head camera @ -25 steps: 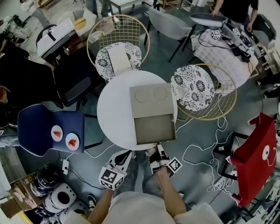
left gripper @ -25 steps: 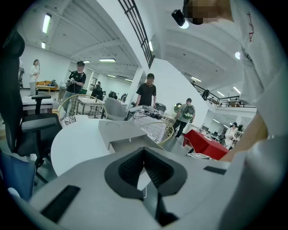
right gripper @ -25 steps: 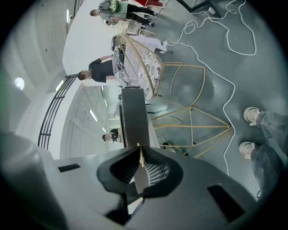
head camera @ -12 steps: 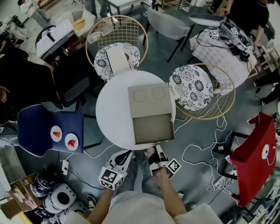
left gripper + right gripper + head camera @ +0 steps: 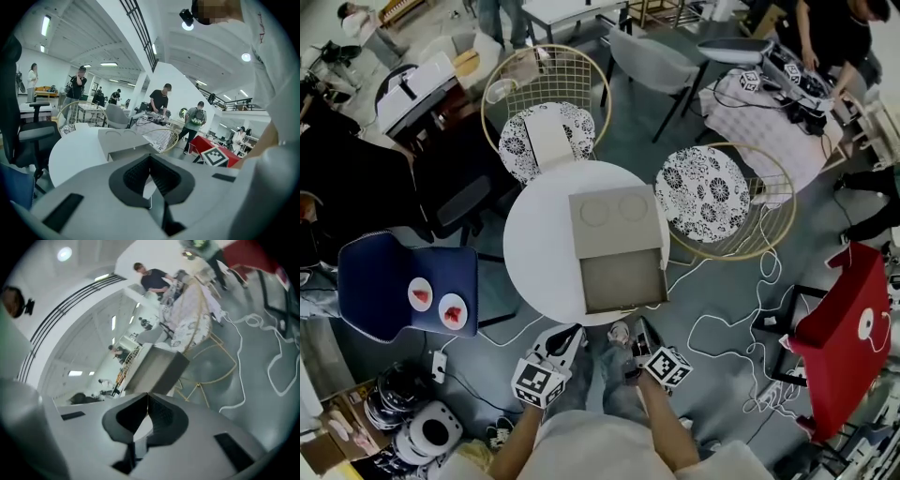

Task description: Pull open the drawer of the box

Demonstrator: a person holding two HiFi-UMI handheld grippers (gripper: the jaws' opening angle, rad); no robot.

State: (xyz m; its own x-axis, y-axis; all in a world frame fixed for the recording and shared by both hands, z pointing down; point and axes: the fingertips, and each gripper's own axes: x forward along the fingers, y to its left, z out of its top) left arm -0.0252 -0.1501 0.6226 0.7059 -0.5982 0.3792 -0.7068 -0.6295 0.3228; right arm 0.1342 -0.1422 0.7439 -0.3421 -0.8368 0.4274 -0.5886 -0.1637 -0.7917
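A grey box [image 5: 614, 217] with two round dents in its top sits on a round white table [image 5: 539, 246]. Its drawer [image 5: 622, 284] stands pulled out toward me and looks empty. My right gripper [image 5: 638, 327] hangs just off the table's near edge, a short way back from the drawer front, shut on nothing. In the right gripper view the jaws [image 5: 147, 395] meet, with the box [image 5: 154, 365] ahead of them. My left gripper [image 5: 572, 334] is below the table edge to the left, also shut and empty [image 5: 150, 155], pointing at the box [image 5: 123, 139].
Two gold wire chairs with patterned cushions [image 5: 546, 131] [image 5: 708, 192] stand behind and right of the table. A blue chair [image 5: 408, 286] with two plates is at the left. White cables [image 5: 741, 319] lie on the floor near a red seat [image 5: 848, 337].
My right gripper has drawn back from the drawer's front edge toward me and turned slightly right. The drawer stays pulled out. The left gripper has hardly moved.
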